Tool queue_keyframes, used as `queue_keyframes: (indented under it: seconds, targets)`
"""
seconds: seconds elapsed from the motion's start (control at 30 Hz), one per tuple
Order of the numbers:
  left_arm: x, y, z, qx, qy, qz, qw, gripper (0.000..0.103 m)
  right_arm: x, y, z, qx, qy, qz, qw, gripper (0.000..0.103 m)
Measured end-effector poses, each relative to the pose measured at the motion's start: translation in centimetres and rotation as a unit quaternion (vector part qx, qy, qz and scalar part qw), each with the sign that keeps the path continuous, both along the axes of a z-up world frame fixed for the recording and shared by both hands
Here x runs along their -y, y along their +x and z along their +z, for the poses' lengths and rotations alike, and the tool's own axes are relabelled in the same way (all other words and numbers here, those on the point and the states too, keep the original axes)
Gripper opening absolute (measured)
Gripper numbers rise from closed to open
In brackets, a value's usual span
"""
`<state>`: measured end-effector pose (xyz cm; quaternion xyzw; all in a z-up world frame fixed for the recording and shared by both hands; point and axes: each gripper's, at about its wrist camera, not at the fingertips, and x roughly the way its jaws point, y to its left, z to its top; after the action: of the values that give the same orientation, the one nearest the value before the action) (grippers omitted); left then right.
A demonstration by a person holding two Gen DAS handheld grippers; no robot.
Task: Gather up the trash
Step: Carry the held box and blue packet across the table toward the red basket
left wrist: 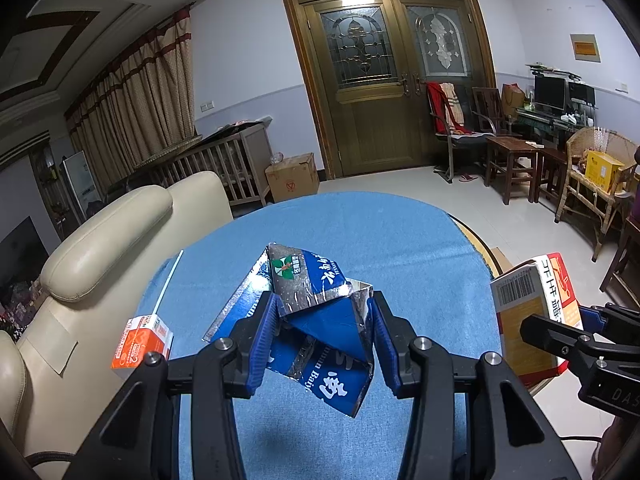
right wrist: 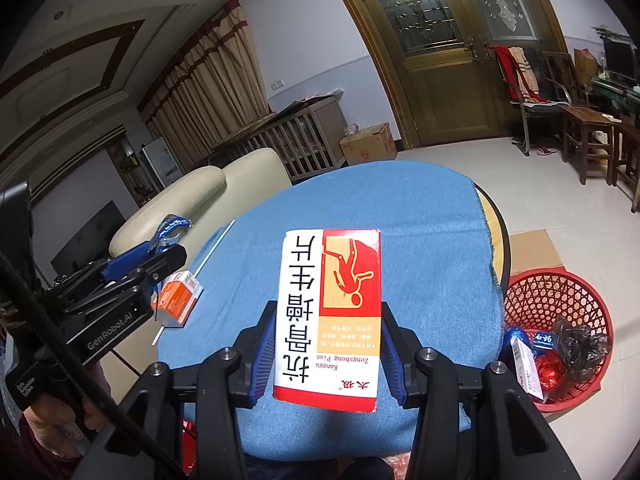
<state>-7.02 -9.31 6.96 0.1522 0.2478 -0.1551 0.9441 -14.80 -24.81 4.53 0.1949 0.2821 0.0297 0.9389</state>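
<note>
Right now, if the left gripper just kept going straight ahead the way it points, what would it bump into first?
Probably nothing soon: the left gripper holds the blue carton above the blue tablecloth, pointing toward the wooden door. Depth is unclear.

The lower part of the blue flattened carton (left wrist: 320,320) sits behind the left gripper's (left wrist: 325,334) pads, and its print is too creased to read whole. The red and white medicine box (right wrist: 328,320) hides the cloth beneath it. In the red basket (right wrist: 560,320) the wrappers are too small to name; the lower edge cuts off both gripper bodies
</note>
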Motion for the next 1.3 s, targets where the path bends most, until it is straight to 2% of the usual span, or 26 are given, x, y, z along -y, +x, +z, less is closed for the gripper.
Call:
queue_keyframes:
  seconds: [1.3]
  targets:
    - [0.1, 1.0, -0.8, -0.011, 0.008, -0.008, 0.9999, 0.048, 0.1, -0.5, -0.2, -0.009, 0.006, -0.005, 1.0, 0.049]
